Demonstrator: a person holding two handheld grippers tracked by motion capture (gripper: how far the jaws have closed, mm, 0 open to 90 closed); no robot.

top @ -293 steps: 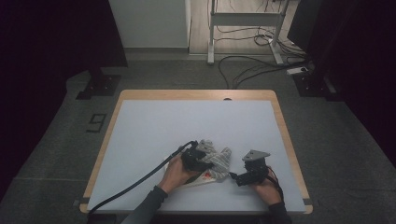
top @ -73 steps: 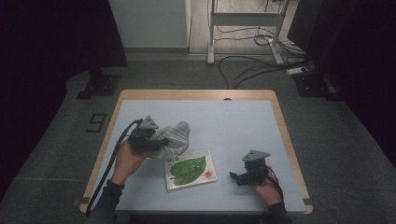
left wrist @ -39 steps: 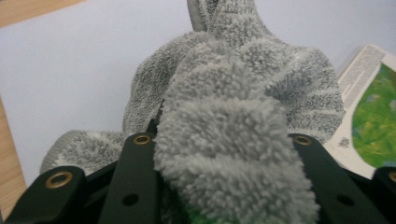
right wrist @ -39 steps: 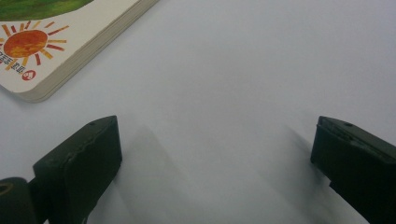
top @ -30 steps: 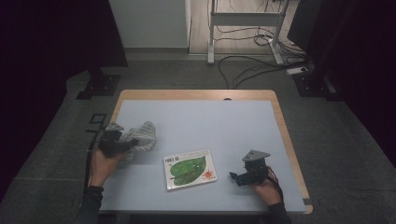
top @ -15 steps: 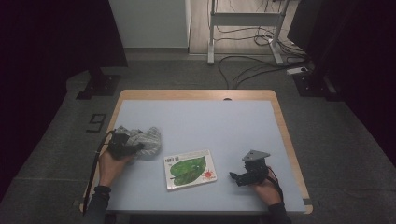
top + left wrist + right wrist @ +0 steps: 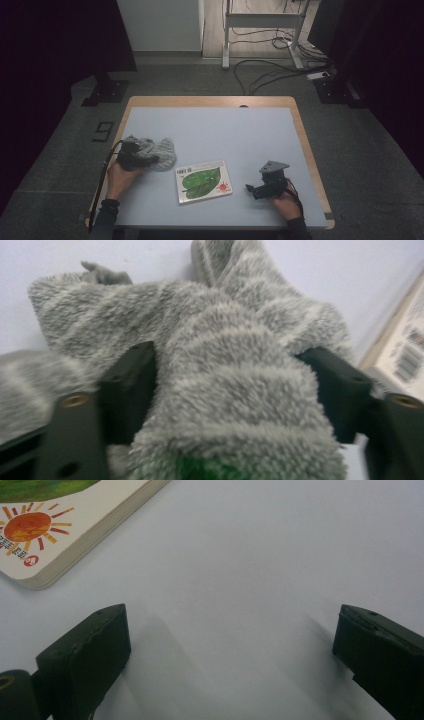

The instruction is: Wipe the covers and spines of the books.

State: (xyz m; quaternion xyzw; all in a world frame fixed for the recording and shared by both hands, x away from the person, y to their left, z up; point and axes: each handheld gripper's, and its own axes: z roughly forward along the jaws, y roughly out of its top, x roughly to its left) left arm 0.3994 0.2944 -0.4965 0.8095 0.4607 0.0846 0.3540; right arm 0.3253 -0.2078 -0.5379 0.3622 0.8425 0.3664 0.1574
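Left gripper (image 7: 136,156) fingers just opening, grey cloth (image 7: 225,385) between (table's left)

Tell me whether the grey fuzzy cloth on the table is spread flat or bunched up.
Bunched up. The grey cloth lies in a rumpled heap left of the book, with a thick fold rising between the left gripper's jaws, which have just been opening.

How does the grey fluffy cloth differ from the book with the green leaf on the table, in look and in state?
The cloth is grey, fuzzy and crumpled in a heap; the book is flat, stiff and bright, with a green leaf and an orange sun. The cloth lies at the table's left side between the jaws of the left gripper, which have just been opening; the book lies nearer the middle, with nothing touching it. Both rest on the pale table.
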